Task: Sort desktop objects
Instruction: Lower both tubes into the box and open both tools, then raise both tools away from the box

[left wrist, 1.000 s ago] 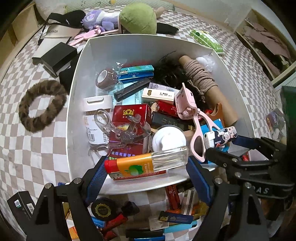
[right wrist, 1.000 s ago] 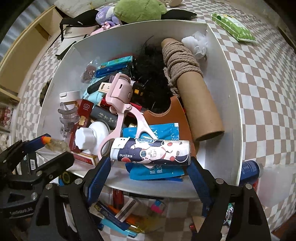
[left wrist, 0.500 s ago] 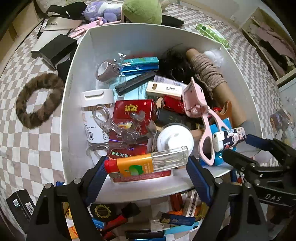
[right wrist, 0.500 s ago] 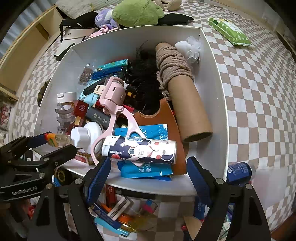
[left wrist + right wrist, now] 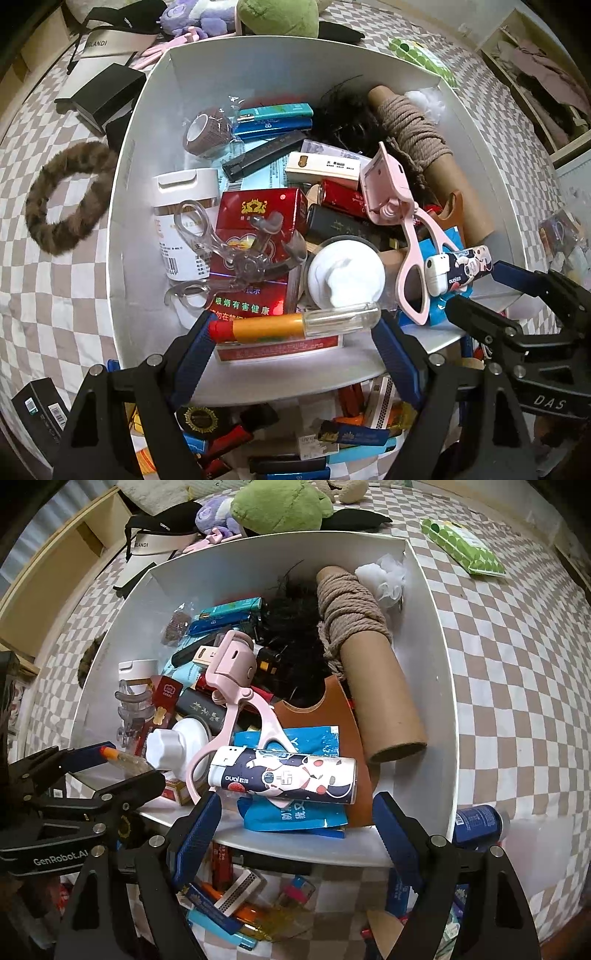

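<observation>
A white box (image 5: 277, 384) full of small items lies under both grippers, which point down at its near rim. My left gripper (image 5: 295, 332) is shut on a slim bottle (image 5: 295, 325) with a red cap, an orange label and a clear end, gripped end to end. The right wrist view shows it too (image 5: 125, 762). My right gripper (image 5: 295, 812) is open. A cartoon-printed cylinder (image 5: 284, 775) lies just past its fingertips, on a blue packet (image 5: 295, 816) in the box. A pink eyelash curler (image 5: 236, 686) leans beside it.
In the box are a rope-wound cardboard tube (image 5: 373, 686), red cigarette packs (image 5: 258, 221), a white jar (image 5: 345, 275) and clear scissors (image 5: 229, 254). Loose lighters (image 5: 332, 435) lie on the checkered cloth before the box. A fur ring (image 5: 62, 199) lies left, a blue can (image 5: 476, 821) right.
In the right wrist view the cartoon cylinder and the box contents have shifted a little left relative to my right fingers. The bottle has stayed fixed between my left pads.
</observation>
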`<act>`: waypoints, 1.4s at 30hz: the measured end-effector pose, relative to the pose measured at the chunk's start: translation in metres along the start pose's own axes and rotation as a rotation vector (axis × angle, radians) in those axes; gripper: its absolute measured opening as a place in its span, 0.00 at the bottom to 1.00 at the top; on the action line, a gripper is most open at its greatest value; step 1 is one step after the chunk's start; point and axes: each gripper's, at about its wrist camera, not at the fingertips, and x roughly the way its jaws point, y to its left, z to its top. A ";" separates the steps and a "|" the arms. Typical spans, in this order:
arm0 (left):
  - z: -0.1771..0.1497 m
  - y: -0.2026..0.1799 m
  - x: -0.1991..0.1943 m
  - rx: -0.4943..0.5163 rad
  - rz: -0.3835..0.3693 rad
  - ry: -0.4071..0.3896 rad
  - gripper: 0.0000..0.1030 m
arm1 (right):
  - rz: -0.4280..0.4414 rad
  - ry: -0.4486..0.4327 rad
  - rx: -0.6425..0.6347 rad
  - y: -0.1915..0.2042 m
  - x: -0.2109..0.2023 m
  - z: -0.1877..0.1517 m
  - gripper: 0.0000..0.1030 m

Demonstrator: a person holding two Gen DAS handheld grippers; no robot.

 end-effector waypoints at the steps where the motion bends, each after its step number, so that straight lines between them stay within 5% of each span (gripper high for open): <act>1: 0.000 0.001 0.000 -0.003 0.000 0.000 0.82 | -0.001 -0.001 0.000 0.000 0.000 0.000 0.82; 7: -0.003 0.000 -0.010 0.014 0.029 -0.037 0.91 | -0.002 -0.013 0.003 -0.002 -0.002 0.000 0.82; 19: -0.010 -0.002 -0.031 0.028 0.012 -0.101 0.91 | 0.017 -0.048 0.004 -0.005 -0.016 0.000 0.82; 29: -0.010 0.013 -0.051 -0.006 0.016 -0.175 0.91 | 0.003 -0.165 -0.028 -0.007 -0.043 -0.006 0.82; 33: -0.011 0.016 -0.059 -0.014 0.032 -0.217 0.91 | -0.011 -0.227 -0.051 -0.003 -0.054 -0.007 0.93; 42: -0.014 0.016 -0.079 -0.008 0.051 -0.305 0.91 | -0.052 -0.410 -0.133 0.010 -0.082 -0.014 1.00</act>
